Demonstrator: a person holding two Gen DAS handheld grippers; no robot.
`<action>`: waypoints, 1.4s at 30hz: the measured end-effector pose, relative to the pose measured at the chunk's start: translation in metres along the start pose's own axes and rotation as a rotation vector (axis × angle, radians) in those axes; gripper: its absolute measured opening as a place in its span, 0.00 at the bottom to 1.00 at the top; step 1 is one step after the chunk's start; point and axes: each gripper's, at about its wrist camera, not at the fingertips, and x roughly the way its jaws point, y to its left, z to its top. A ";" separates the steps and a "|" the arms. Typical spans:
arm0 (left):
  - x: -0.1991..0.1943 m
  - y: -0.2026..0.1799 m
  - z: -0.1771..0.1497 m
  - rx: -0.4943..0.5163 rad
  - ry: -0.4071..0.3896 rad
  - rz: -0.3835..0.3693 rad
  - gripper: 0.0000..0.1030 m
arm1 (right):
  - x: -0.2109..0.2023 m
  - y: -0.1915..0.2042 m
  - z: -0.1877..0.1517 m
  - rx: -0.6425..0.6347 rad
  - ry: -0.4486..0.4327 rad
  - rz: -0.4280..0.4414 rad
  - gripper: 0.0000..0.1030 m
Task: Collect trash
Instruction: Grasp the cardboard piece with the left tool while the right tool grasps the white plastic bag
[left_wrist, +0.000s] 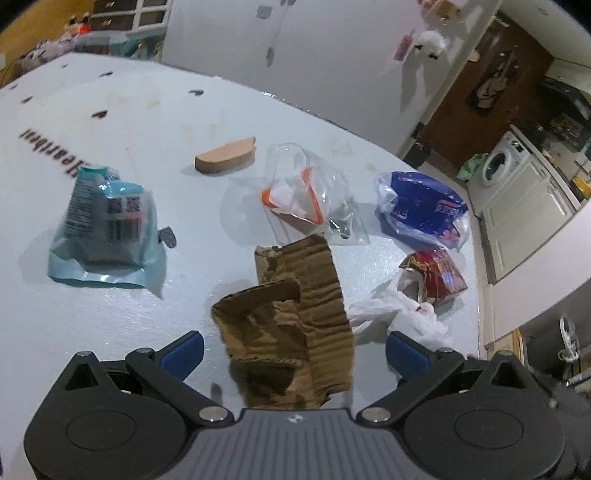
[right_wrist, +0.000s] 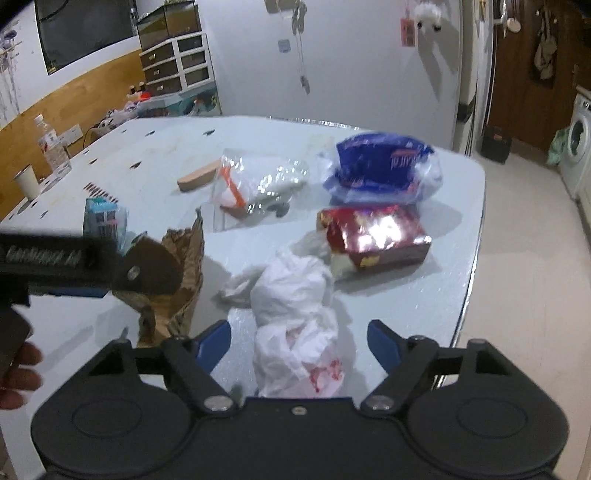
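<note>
Trash lies on a pale table (left_wrist: 110, 332). My left gripper (left_wrist: 295, 352) is open, with a torn brown cardboard piece (left_wrist: 295, 325) standing between its blue pads; neither pad touches it. My right gripper (right_wrist: 299, 345) is also open, astride a crumpled white plastic bag (right_wrist: 295, 314) with red print, and its pads stand apart from the bag. Behind the bag lies a shiny red box (right_wrist: 376, 236). Farther back are a blue package in clear plastic (right_wrist: 380, 170) and a clear zip bag with orange trim (left_wrist: 299, 195). A teal pouch (left_wrist: 107, 229) sits on the left.
A wooden block (left_wrist: 225, 155) lies behind the zip bag. A water bottle (right_wrist: 53, 147) and a cup (right_wrist: 27, 181) stand at the table's far left. The table's right edge (right_wrist: 476, 229) drops to the floor, with a washing machine (right_wrist: 576, 147) beyond. A hand (right_wrist: 18, 369) shows at lower left.
</note>
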 end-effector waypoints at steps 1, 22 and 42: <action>0.002 -0.002 0.001 -0.011 0.006 0.004 1.00 | 0.001 0.001 -0.001 -0.002 0.006 -0.001 0.78; 0.051 -0.031 0.009 0.027 0.116 0.243 1.00 | 0.015 0.008 -0.005 -0.036 0.074 -0.002 0.49; 0.016 -0.009 0.001 0.070 0.050 0.140 0.49 | 0.001 0.000 0.007 0.030 0.064 0.075 0.30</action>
